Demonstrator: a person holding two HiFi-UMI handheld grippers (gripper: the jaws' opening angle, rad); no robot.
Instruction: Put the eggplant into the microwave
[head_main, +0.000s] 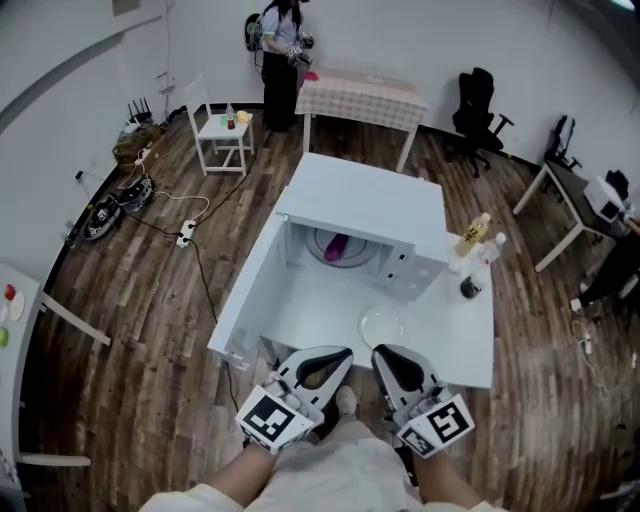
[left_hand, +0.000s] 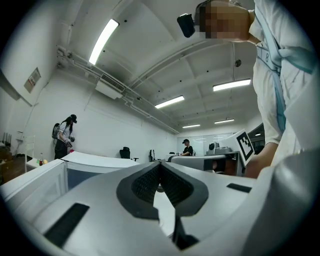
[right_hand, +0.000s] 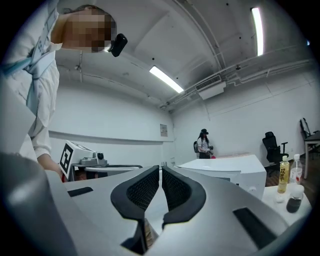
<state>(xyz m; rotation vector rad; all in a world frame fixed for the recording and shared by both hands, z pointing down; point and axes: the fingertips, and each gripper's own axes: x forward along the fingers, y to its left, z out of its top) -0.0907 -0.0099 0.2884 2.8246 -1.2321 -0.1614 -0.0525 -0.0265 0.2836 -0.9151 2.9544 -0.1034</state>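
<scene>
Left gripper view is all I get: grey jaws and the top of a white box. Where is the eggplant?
Observer: In the head view, the eggplant lies inside the microwave, which is that white box.
Operator: Is the other tool holding anything?
Observer: No. The right gripper is shut with nothing between its jaws.
Operator: Is anything else on the table?
Observer: An empty white plate sits on the table in front of the microwave.
</scene>
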